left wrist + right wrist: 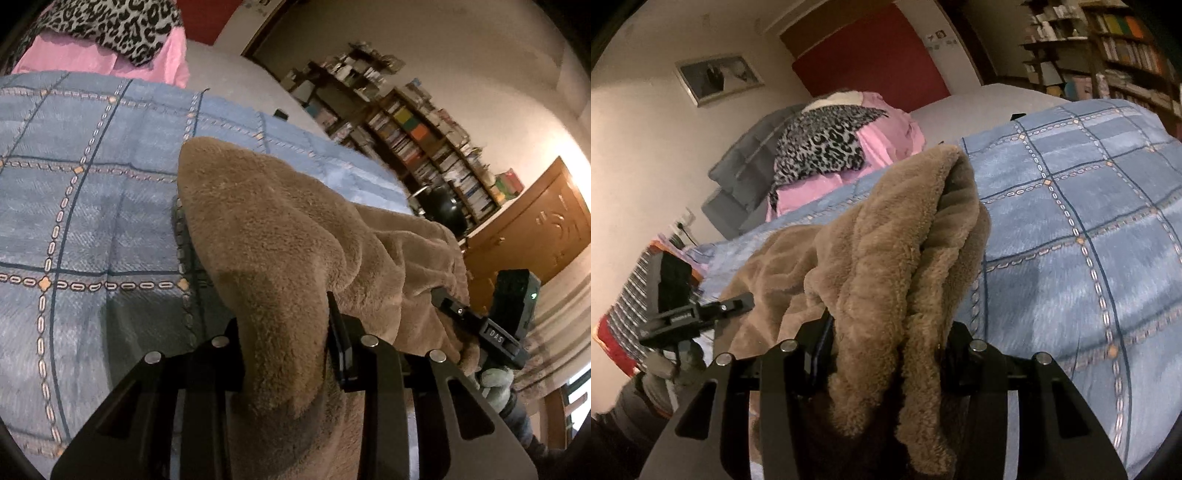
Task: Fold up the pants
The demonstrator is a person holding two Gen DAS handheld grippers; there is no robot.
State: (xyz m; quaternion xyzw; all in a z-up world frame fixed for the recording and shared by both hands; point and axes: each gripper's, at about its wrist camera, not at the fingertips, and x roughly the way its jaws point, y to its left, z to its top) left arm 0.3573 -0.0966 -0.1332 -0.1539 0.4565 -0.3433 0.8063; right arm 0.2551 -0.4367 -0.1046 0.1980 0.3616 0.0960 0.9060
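Pants (280, 236) of brown fleece hang bunched between both tools above a bed, each tool clamped on a thick fold of the fabric. The left tool (286, 343) has its two black fingers pressed against a fold that rises in a rounded hump ahead of the camera. The right tool (886, 343) pinches another bunch, and only the right wrist view shows the ribbed inner face of the cloth where it opens near the top (955, 199). Each view catches the other tool off to the side: the right tool at the right edge of the left view, held by a gloved hand (495, 384), and the left tool at the left edge of the right view.

Under the pants lies a blue bedspread (92, 206) with a checked grid of dark lines and pale dashes. Beyond it sit a pink cloth (886, 140) and a leopard-print cloth (823, 144). The left view alone shows a wooden door (535, 229) and a full bookshelf (417, 147); the right view alone shows a framed picture (718, 77) and a red panel (871, 55) on the wall.
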